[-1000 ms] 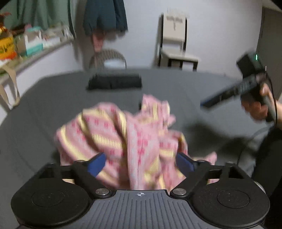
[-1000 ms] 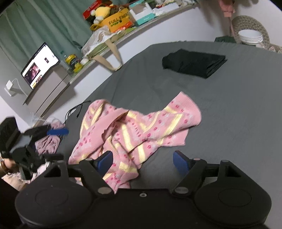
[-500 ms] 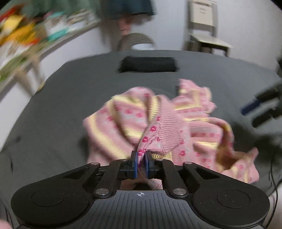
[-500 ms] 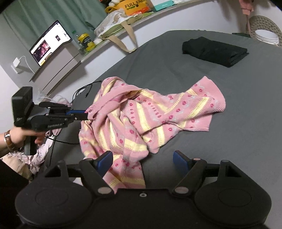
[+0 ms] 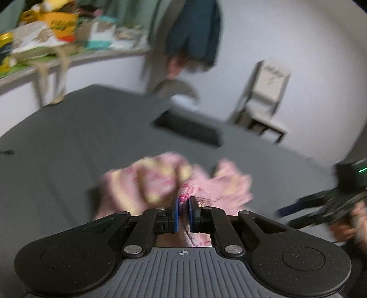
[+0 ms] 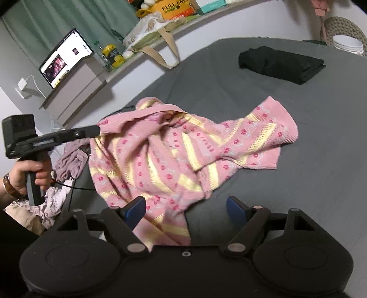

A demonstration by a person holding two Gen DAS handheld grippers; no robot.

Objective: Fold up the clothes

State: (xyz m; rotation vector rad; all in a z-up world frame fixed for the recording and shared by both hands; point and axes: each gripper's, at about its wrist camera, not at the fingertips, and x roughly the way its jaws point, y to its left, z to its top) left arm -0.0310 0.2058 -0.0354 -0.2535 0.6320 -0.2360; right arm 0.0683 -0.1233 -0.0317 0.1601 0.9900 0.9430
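Left wrist view low, close, facing far wall; right looks down; both share pink sweater (image 6: 183, 149)

Laptop (image 6: 65, 58): open and lit, far ahead and to the left of the right gripper.
Yellow box (image 6: 176, 9): on the shelf, far ahead.
Cloth bag (image 6: 149, 34): on the shelf, its straps hang down.
Yellow jar (image 6: 112, 55): just right of the laptop.
Chair (image 5: 266, 96): by the white wall, far ahead and right of the left gripper.
White bowls (image 6: 347, 42): stacked, far ahead on the right.
Charger (image 6: 23, 86): plugged into the wall, left of the laptop.
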